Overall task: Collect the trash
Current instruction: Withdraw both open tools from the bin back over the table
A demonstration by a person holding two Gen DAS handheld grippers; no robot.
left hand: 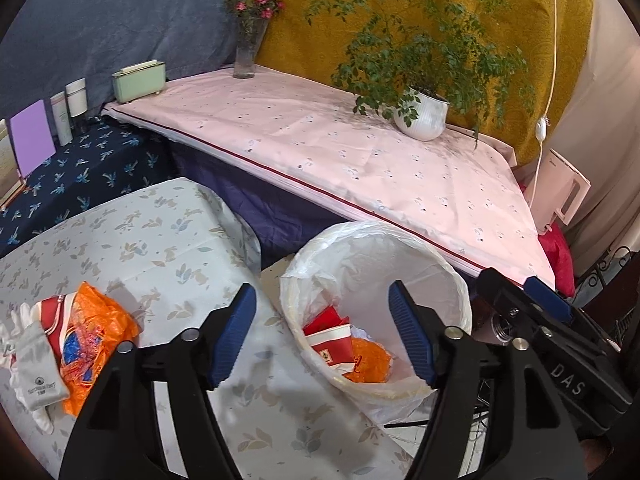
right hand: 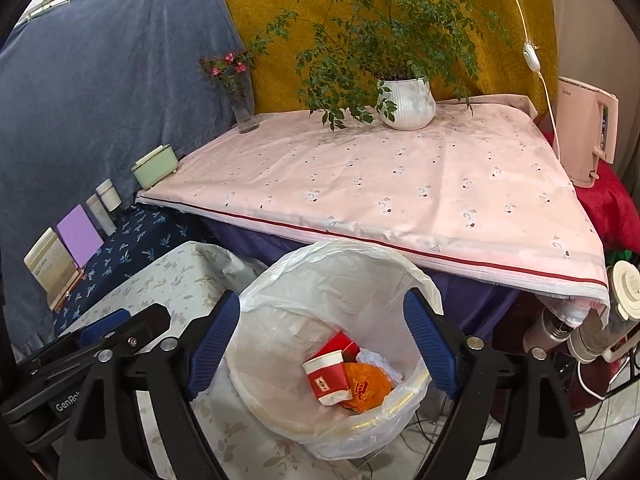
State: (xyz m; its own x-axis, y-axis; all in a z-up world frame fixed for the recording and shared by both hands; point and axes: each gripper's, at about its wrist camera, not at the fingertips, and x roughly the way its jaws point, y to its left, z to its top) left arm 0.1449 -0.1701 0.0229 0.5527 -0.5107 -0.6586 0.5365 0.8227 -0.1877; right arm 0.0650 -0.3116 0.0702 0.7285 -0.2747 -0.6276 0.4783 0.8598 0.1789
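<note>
In the left wrist view, nearest is the left claw (left hand: 322, 334), its blue pads wide apart and holding nothing. It hangs over the gap between the floral surface (left hand: 168, 248) and the trash bin (left hand: 376, 304), which stands on the floor just beside that surface. On the surface, at the left, lie an orange plastic bag (left hand: 100, 336), a red and white wrapper (left hand: 54, 322) and a grey cloth pouch (left hand: 38, 372), all touching each other. I judge that these are left to collect, though the pouch may not be trash. The right claw (left hand: 536, 304) shows at the right edge, near the bin rim.

In the right wrist view, the right claw (right hand: 318, 344) is also wide open and empty, directly above the bin (right hand: 332, 280). Inside are a red paper cup (right hand: 326, 378), an orange bag (right hand: 368, 386) and white paper (right hand: 374, 360), so part of the work is done. The pink table (right hand: 400, 184) overhangs the bin behind, so the open room is above and in front.
</note>
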